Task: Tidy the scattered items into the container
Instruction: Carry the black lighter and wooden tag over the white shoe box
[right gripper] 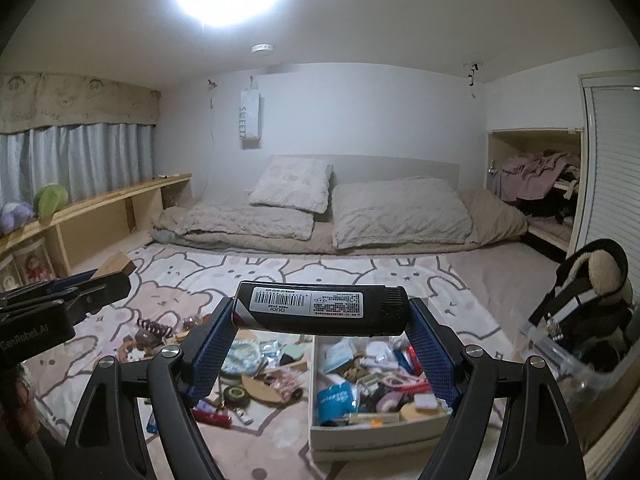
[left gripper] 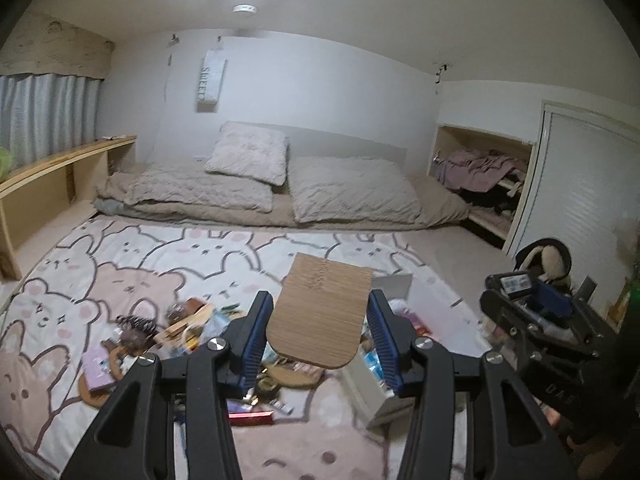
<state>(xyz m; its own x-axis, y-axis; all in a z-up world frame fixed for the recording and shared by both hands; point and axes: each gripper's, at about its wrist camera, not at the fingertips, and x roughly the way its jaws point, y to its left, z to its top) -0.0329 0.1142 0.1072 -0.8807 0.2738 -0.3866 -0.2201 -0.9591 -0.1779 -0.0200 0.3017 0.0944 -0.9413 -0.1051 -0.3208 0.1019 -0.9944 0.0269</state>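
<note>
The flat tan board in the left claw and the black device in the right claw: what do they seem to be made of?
The flat tan board with rounded corners looks like bamboo or wood, matte, with fine parallel grain. The black oblong device with a barcode label looks like smooth plastic with a slight sheen; its label looks like paper.

My left tool (left gripper: 320,332) clamps a wooden board (left gripper: 322,316) above the clutter (left gripper: 192,328) on the blanket (left gripper: 132,256).
</note>
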